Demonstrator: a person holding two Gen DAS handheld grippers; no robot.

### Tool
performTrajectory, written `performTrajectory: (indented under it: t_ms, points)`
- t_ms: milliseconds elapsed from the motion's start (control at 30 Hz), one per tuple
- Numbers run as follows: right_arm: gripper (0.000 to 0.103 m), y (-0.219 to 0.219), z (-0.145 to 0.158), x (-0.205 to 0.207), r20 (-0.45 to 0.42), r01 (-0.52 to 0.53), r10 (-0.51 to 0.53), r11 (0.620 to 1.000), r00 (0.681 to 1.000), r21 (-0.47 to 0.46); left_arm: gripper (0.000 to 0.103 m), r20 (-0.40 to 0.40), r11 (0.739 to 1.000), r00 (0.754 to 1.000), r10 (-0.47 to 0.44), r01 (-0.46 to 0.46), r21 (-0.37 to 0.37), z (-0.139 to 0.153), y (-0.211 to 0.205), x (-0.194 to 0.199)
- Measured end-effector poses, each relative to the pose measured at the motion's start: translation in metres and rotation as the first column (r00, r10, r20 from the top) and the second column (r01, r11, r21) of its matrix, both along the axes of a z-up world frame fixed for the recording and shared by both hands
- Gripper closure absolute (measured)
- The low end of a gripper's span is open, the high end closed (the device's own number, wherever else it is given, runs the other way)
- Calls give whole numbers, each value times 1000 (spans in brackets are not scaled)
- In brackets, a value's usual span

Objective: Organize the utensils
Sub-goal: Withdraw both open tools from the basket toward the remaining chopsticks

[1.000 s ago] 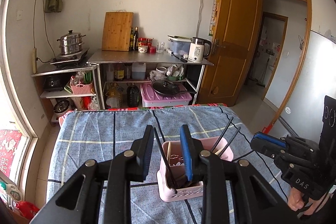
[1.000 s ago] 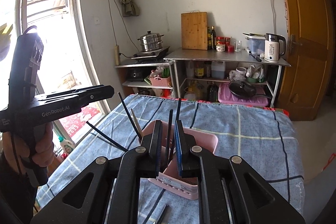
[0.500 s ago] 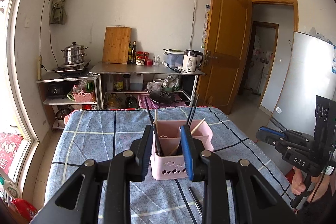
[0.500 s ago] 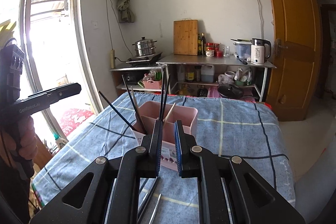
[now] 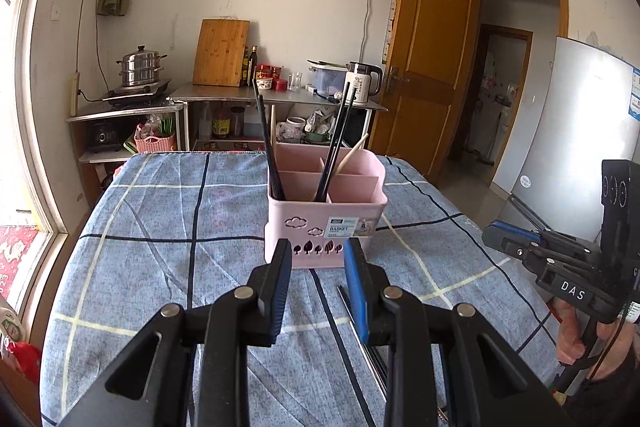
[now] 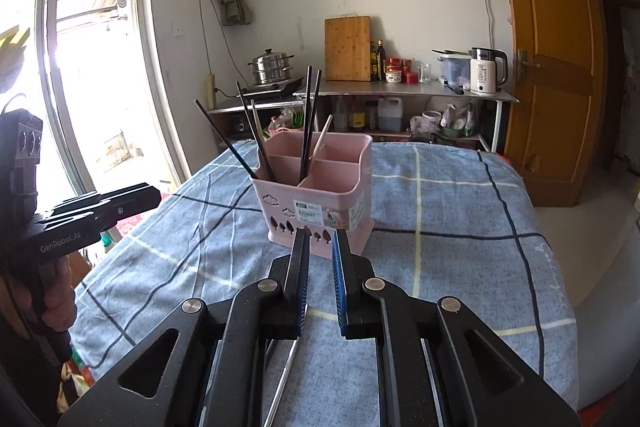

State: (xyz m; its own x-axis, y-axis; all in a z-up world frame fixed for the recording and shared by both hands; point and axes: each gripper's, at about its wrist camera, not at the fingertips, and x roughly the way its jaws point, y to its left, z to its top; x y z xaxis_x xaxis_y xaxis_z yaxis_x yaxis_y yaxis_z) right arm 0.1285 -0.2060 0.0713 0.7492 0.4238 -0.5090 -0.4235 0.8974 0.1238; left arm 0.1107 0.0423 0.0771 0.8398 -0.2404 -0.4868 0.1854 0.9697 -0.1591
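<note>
loose metal chopsticks lie lengthwise on the tabletop, apparently beneath the left gripper; right gripper just beside. both fingers slightly spread, pinching nothing.

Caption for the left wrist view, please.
Empty left hand-held gripper faces pink utensil basket holding chopsticks on checked tablecloth.
</note>
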Motion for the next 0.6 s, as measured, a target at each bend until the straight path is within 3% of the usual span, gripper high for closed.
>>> performTrajectory:
  t_ms: [333,600]
  points:
    - [91,4,-31,-1,-75,-22,21,1000,997,-7,75,-103,1000,994,-22,23,12,-36,-13,6]
    - [91,20,-71,8,-185,-53,45,998,982,-41,75,-193,999,981,-32,36,17,-67,-22,15]
